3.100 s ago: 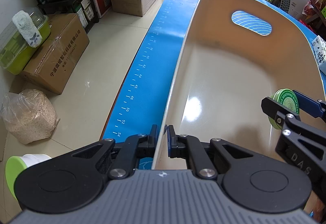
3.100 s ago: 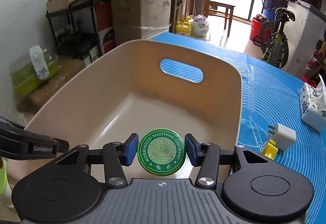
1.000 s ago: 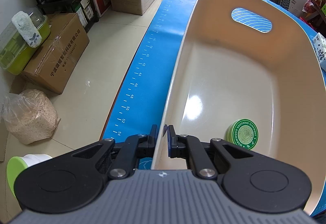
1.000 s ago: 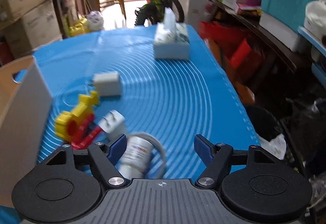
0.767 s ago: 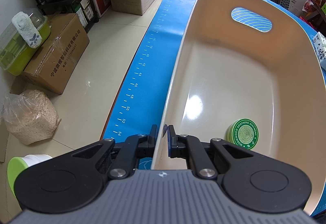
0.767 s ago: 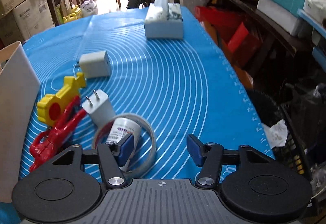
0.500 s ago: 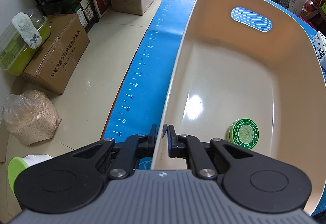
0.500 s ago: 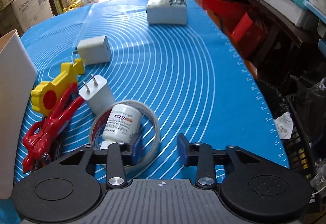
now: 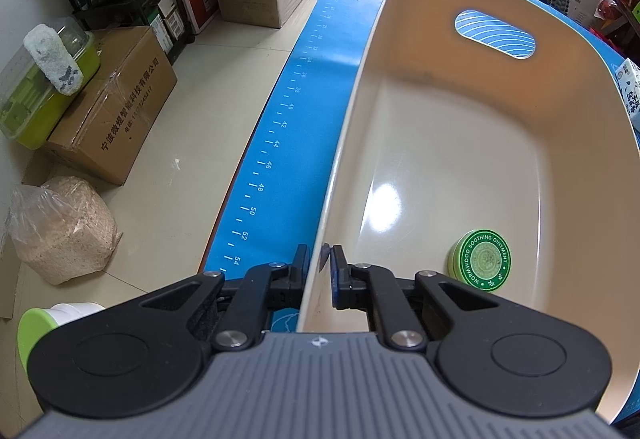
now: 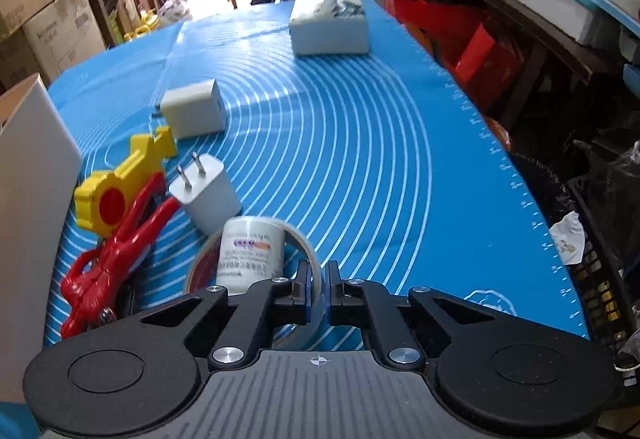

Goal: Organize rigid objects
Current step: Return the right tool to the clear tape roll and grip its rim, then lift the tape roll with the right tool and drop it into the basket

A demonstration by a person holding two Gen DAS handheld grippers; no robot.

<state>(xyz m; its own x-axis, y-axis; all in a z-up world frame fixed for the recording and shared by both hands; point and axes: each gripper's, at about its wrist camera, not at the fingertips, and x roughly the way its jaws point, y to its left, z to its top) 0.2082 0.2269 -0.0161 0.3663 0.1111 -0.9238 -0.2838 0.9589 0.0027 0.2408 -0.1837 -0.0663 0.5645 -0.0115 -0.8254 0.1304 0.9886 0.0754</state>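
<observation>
My left gripper (image 9: pixel 320 259) is shut on the near left wall of the beige basket (image 9: pixel 348 127). A green ointment tin (image 9: pixel 482 259) lies inside it at the near right. My right gripper (image 10: pixel 317 289) is shut on the rim of a clear tape roll (image 10: pixel 310 251) on the blue mat (image 10: pixel 360 143). A white medicine bottle (image 10: pixel 250 255) stands inside the roll, left of the fingers. Left of it lie a white plug charger (image 10: pixel 208 191), a second white charger (image 10: pixel 194 113), a yellow toy (image 10: pixel 120 183) and a red clamp (image 10: pixel 116 255).
The basket's outer wall (image 10: pixel 32 207) stands at the left in the right wrist view. A tissue box (image 10: pixel 330 23) sits at the mat's far end. The mat's right edge drops to a black crate (image 10: pixel 600 247). Cardboard boxes (image 9: pixel 116 119) and a sack stand on the floor left of the table.
The right gripper let the tin go into the basket, swung to the mat's objects, came down over the tape roll and closed on its rim. The left gripper has not moved.
</observation>
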